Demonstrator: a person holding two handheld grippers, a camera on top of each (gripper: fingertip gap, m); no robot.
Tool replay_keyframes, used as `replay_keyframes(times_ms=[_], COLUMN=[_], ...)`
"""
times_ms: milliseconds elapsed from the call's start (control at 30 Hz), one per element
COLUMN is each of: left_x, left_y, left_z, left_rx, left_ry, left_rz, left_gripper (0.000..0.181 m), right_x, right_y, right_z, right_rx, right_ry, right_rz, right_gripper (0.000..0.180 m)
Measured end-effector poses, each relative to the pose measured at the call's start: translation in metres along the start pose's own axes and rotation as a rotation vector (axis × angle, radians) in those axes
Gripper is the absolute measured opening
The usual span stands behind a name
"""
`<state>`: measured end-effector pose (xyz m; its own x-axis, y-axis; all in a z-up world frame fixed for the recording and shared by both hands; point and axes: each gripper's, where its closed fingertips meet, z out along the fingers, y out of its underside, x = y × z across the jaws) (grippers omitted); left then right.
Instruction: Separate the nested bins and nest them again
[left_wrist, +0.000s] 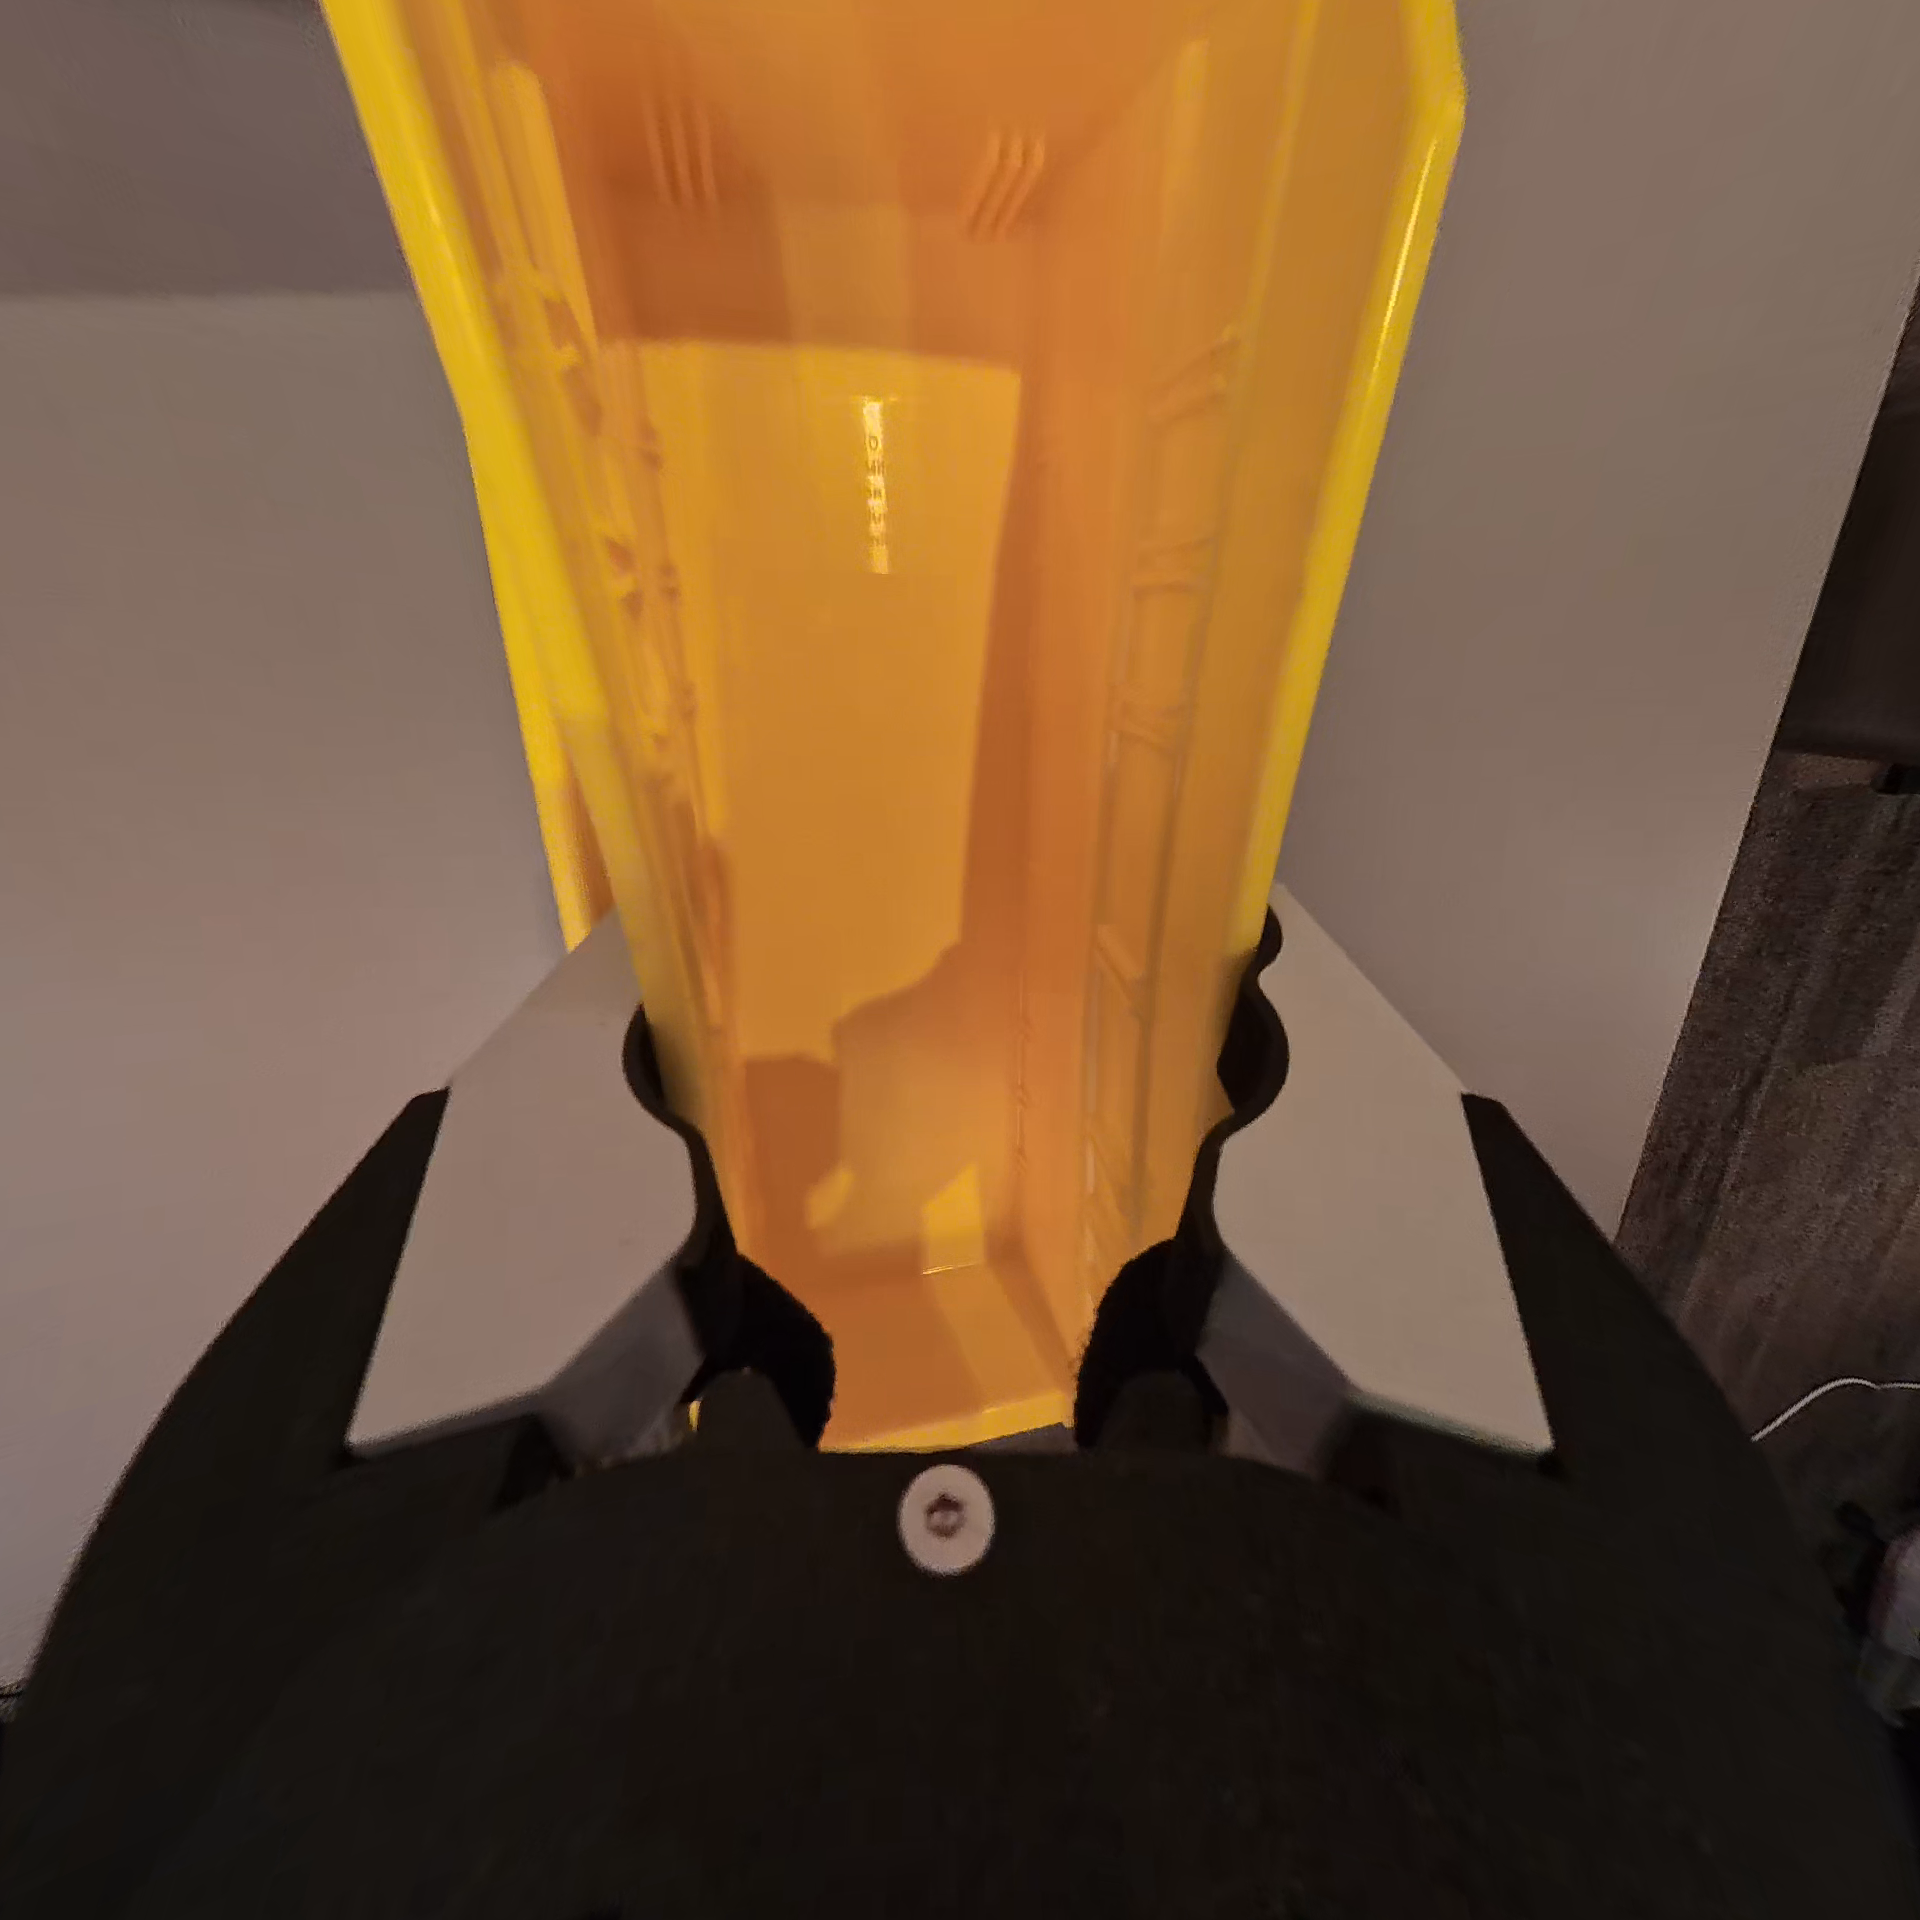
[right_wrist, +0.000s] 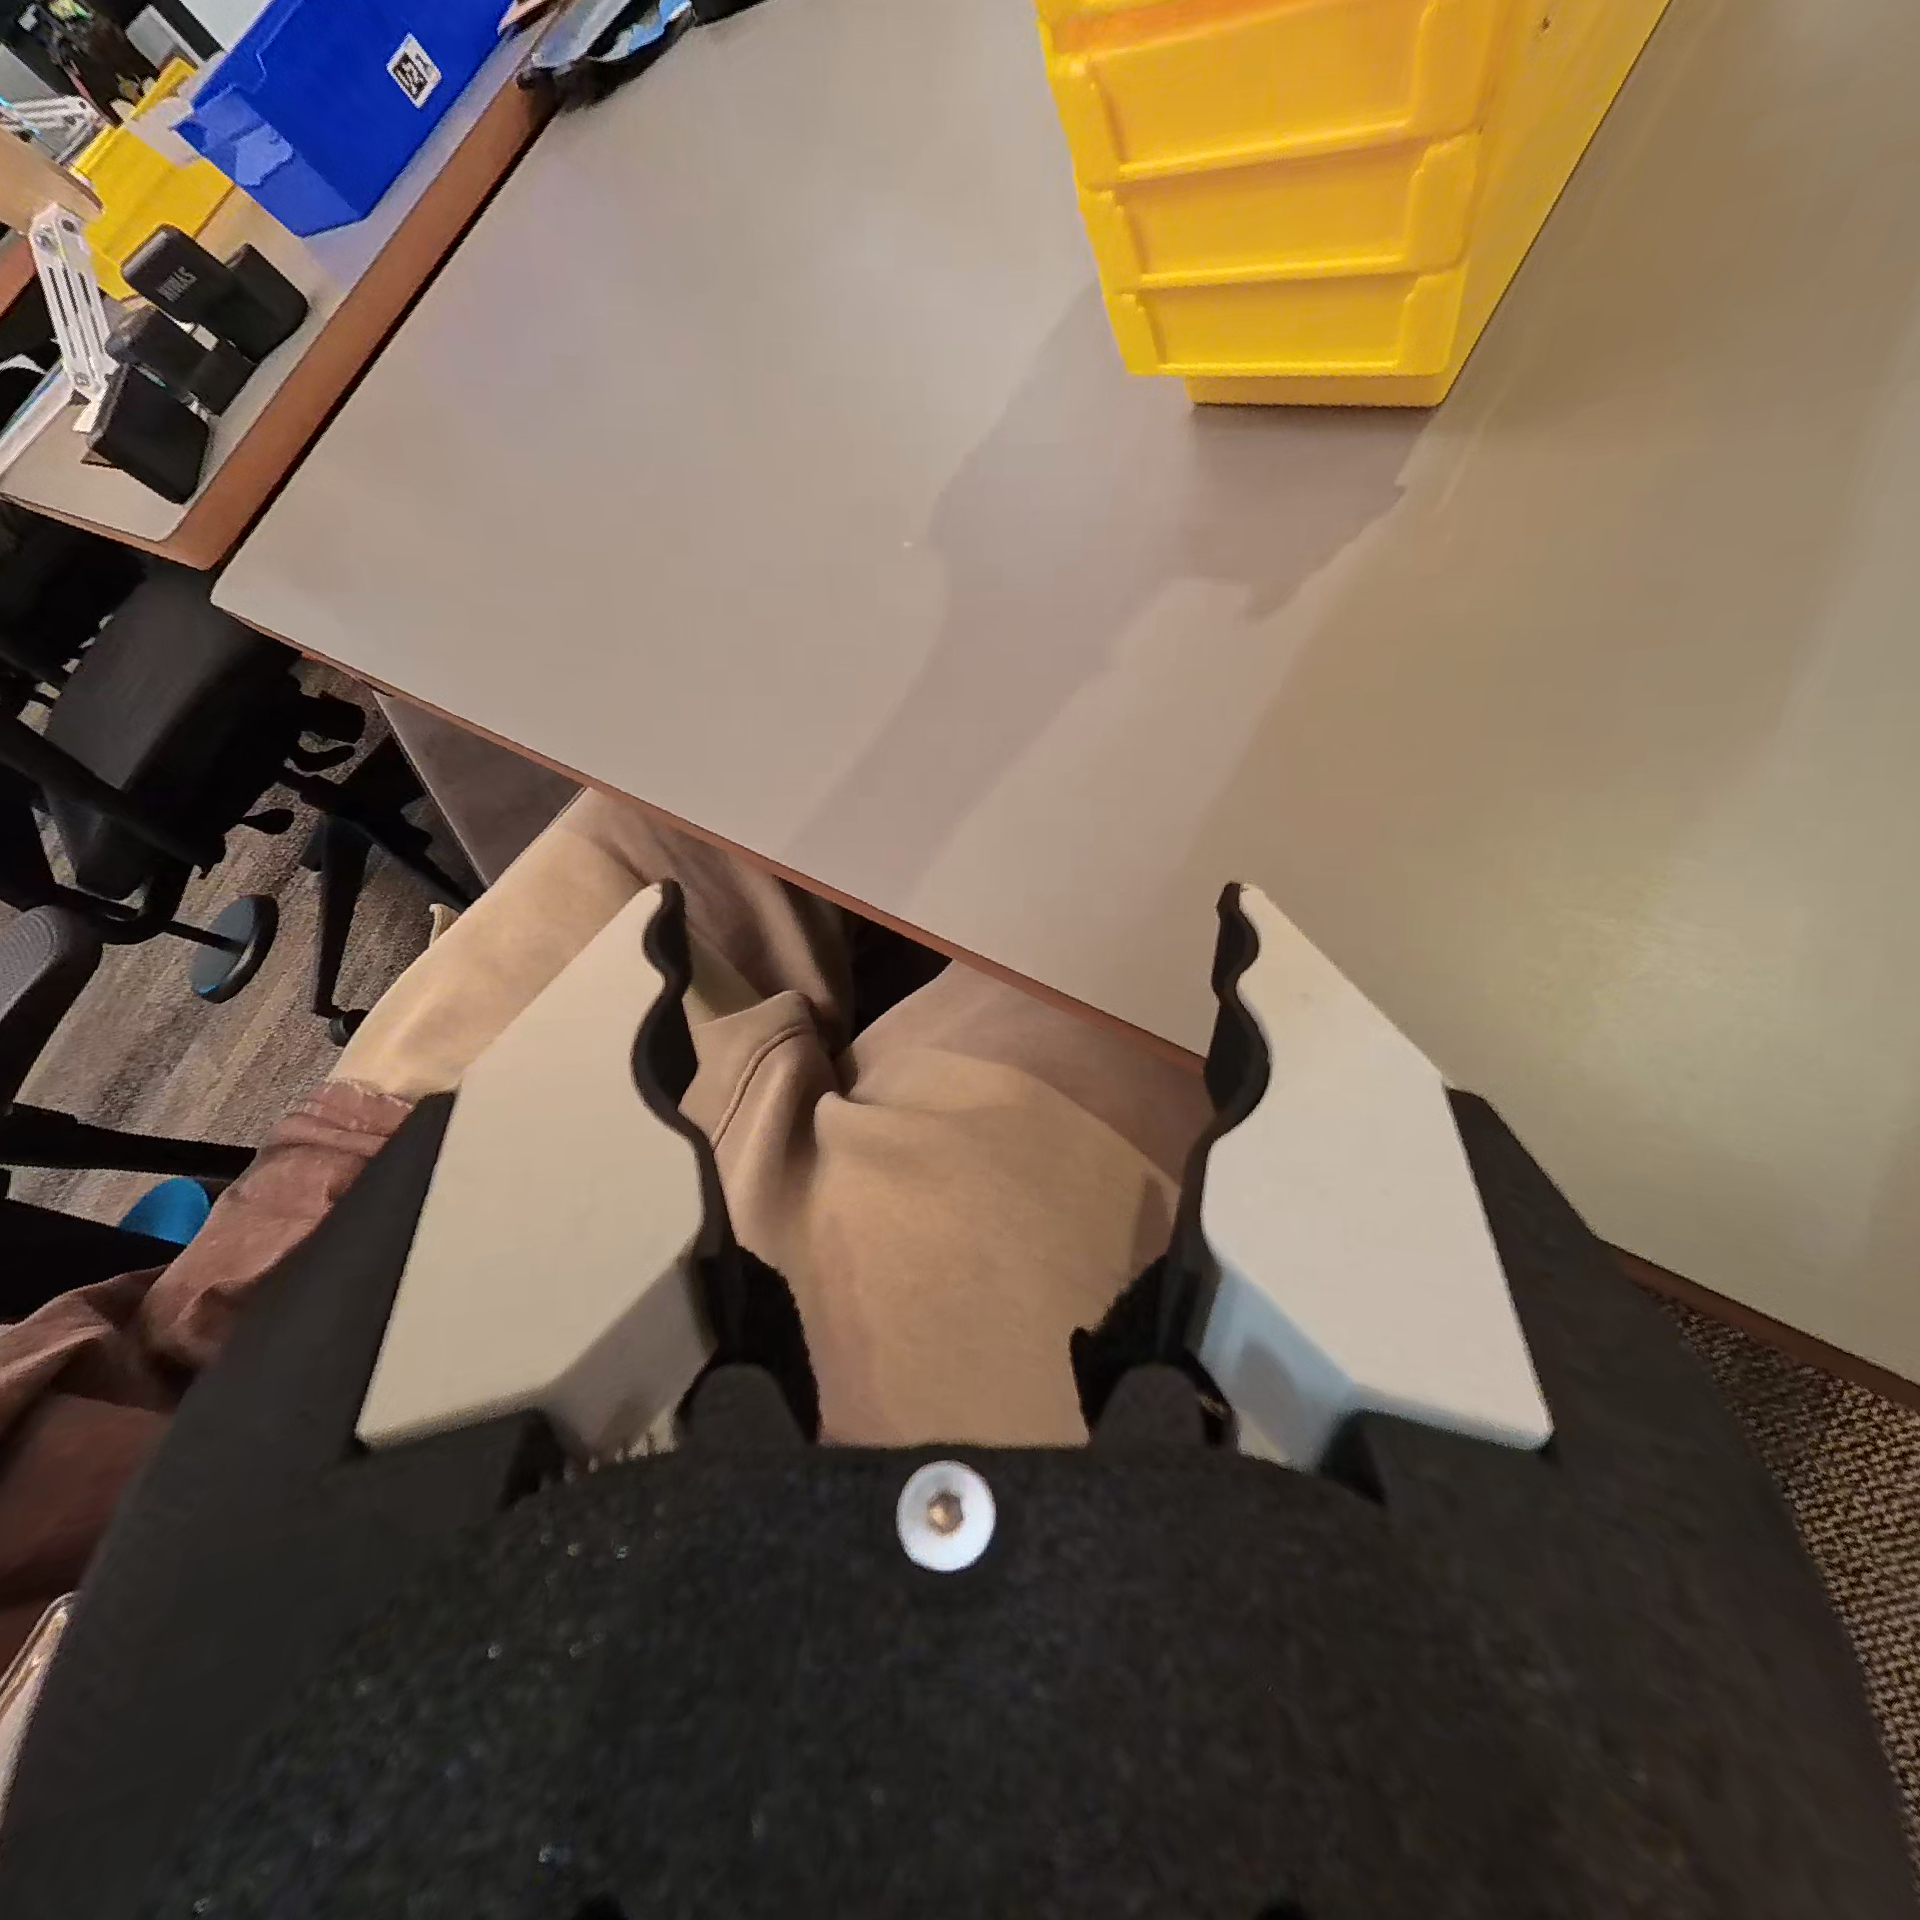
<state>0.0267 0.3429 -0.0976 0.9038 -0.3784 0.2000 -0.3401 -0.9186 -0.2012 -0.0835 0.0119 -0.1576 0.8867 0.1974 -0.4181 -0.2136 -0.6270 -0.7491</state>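
In the left wrist view a yellow bin (left_wrist: 883, 623) fills the gap between my left gripper's (left_wrist: 951, 987) fingers. Its open inside faces the camera and it reaches out past the top of the frame. Both fingers press on its side walls, so the left gripper is shut on it. In the right wrist view a stack of nested yellow bins (right_wrist: 1299, 208) stands on the grey table (right_wrist: 779, 468) at the far right. My right gripper (right_wrist: 951, 904) is open and empty. It hovers off the table's near edge, well short of the stack.
A person's legs in tan trousers (right_wrist: 935, 1195) lie under the right gripper. A blue bin (right_wrist: 332, 104), another yellow bin (right_wrist: 135, 197) and black blocks (right_wrist: 197, 312) sit on a second table at the left. Office chairs (right_wrist: 125, 748) stand beside it. Floor (left_wrist: 1818, 935) shows right of the held bin.
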Motion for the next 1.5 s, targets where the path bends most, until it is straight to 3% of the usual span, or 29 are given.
replay_keyframes(times_ms=[433,533,600,767,1233,1367,1500], left_x=[0.001,0.007,0.017,0.029,0.023,0.001,-0.001], left_y=[0.0,-0.003,-0.002,0.01,0.014,0.014,0.012], left_z=[0.012,0.006,0.001,-0.01,-0.01,-0.002,0.0], left_rx=[0.04,0.056,0.038,-0.038,-0.111,-0.093,-0.059], left_ry=[0.03,0.102,0.204,0.335,0.313,0.153,0.114], left_rz=[0.011,-0.016,-0.038,-0.08,-0.042,0.012,0.007], left_gripper=[0.114,0.116,0.136,0.158,0.154,0.116,0.116], right_x=[-0.001,-0.001,0.0,0.001,0.002,0.003,0.001], right_y=[0.006,0.008,0.009,0.01,0.021,0.022,0.022], right_z=[0.006,0.008,0.009,0.012,0.017,0.017,0.016], right_rx=[-0.036,-0.042,-0.045,-0.053,-0.101,-0.107,-0.11], right_ry=[0.009,0.01,0.009,-0.001,0.034,0.034,0.028], right_rz=[-0.015,-0.015,-0.011,0.004,-0.021,-0.022,-0.024], right_gripper=[0.101,0.101,0.101,0.101,0.101,0.101,0.101])
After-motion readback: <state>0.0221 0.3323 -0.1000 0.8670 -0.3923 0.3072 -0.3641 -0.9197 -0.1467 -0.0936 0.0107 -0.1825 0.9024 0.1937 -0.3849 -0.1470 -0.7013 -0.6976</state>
